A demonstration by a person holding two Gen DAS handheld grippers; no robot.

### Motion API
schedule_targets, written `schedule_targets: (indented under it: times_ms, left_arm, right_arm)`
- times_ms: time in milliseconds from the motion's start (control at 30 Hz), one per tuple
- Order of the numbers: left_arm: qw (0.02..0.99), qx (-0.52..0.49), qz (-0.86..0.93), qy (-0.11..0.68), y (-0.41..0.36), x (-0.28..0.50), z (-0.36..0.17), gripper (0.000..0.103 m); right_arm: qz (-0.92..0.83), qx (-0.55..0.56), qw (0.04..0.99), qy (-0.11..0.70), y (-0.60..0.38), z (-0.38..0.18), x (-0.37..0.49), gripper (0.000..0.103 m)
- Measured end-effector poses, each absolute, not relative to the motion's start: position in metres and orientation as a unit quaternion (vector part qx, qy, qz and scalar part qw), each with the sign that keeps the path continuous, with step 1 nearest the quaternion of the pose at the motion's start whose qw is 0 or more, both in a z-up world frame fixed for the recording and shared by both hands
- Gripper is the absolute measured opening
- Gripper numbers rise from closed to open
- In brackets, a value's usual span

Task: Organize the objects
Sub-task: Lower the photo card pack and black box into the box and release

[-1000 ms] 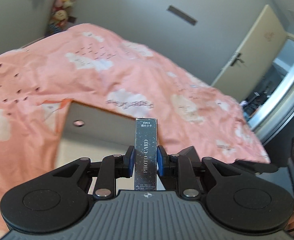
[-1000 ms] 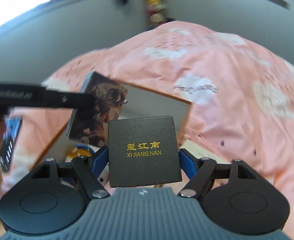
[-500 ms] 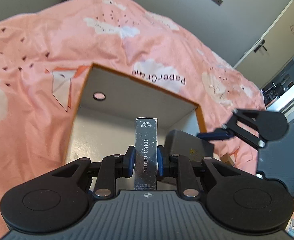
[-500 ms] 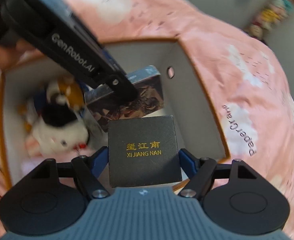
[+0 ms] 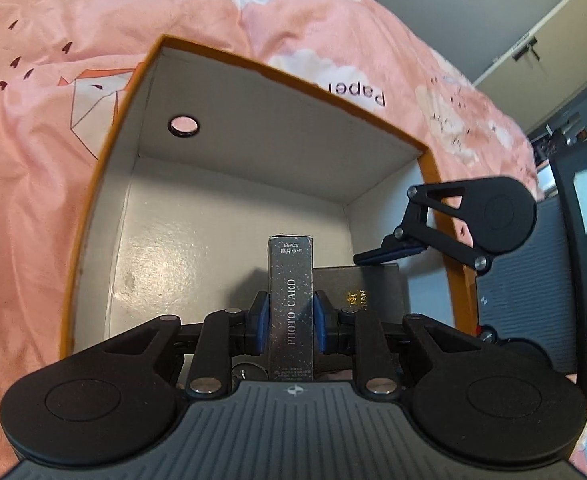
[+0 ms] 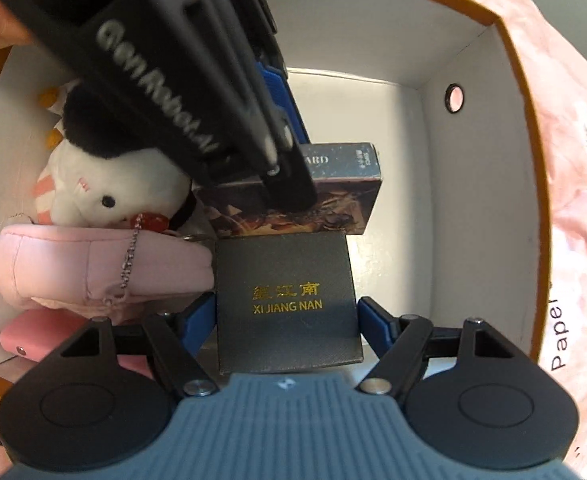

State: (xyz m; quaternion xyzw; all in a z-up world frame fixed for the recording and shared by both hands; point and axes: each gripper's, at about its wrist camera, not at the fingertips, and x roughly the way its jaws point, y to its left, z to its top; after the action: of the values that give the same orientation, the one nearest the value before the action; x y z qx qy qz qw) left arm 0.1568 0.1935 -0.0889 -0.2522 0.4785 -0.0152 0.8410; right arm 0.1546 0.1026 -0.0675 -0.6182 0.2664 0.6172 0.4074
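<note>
My left gripper (image 5: 291, 316) is shut on a dark photo card box (image 5: 291, 304), held upright on its narrow edge inside the orange-rimmed storage box (image 5: 253, 152). The card box also shows in the right wrist view (image 6: 313, 204), with the left gripper's arm across it. My right gripper (image 6: 287, 316) is closed on a black "XI JIANG NAN" box (image 6: 287, 300), low inside the same storage box (image 6: 473, 160), just in front of the card box. That black box shows behind the card box in the left wrist view (image 5: 365, 292).
A white and black plush toy (image 6: 105, 184), a pink pouch (image 6: 93, 268) and a pink case (image 6: 41, 336) fill the storage box's left side. The storage box sits on a pink patterned bedspread (image 5: 33, 128). A door (image 5: 541, 40) stands beyond the bed.
Both grippers have moved down into the storage box with their boxes. The black box now sits close beside the card box, near the box floor.
</note>
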Motion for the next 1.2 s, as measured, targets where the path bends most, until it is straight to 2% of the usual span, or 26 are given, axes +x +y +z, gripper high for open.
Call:
schedule_targets:
  times_ms: [233,367,467,533,600,667,833,933,967,1000,1167,1200]
  left_arm:
    - [0.838,-0.220,0.006,0.499,0.185,0.159,-0.091,0.026]
    - [0.845,-0.209,0.019,0.493,0.187,0.156,-0.083,0.044]
    - [0.842,-0.177,0.032,0.508,0.181,0.156,-0.081,0.044]
    - [0.840,-0.159,0.039,0.517,0.177,0.155,-0.081,0.043]
    - [0.838,-0.144,0.048,0.525,0.174,0.156,-0.084,0.032]
    - [0.835,-0.130,0.054,0.532,0.170,0.160,-0.088,0.030]
    - [0.827,-0.146,0.051,0.541,0.173,0.161,-0.095,0.031]
    - [0.825,-0.145,0.058,0.543,0.174,0.164,-0.099,0.031]
    - [0.824,-0.146,0.056,0.544,0.174,0.165,-0.100,0.032]
    - [0.824,-0.146,0.052,0.545,0.174,0.167,-0.102,0.035]
    - [0.833,-0.149,0.030,0.532,0.177,0.167,-0.105,0.036]
    - [0.834,-0.145,0.028,0.531,0.177,0.167,-0.105,0.036]
  right_arm:
    - [0.596,-0.641,0.391,0.284,0.096,-0.069,0.162,0.076]
    - [0.597,-0.609,0.422,0.308,0.094,-0.051,0.176,0.067]
    - [0.582,-0.581,0.477,0.310,0.098,-0.040,0.185,0.060]
    - [0.569,-0.563,0.518,0.301,0.101,-0.035,0.187,0.060]
    - [0.557,-0.553,0.543,0.300,0.102,-0.035,0.189,0.059]
    - [0.550,-0.555,0.551,0.292,0.102,-0.038,0.187,0.059]
    - [0.559,-0.565,0.536,0.286,0.097,-0.045,0.182,0.053]
    - [0.553,-0.553,0.552,0.290,0.097,-0.046,0.184,0.044]
    - [0.549,-0.546,0.561,0.292,0.097,-0.046,0.185,0.036]
    - [0.546,-0.543,0.567,0.293,0.098,-0.047,0.185,0.033]
    - [0.528,-0.583,0.558,0.265,0.097,-0.063,0.179,0.028]
    - [0.529,-0.590,0.551,0.260,0.096,-0.066,0.177,0.024]
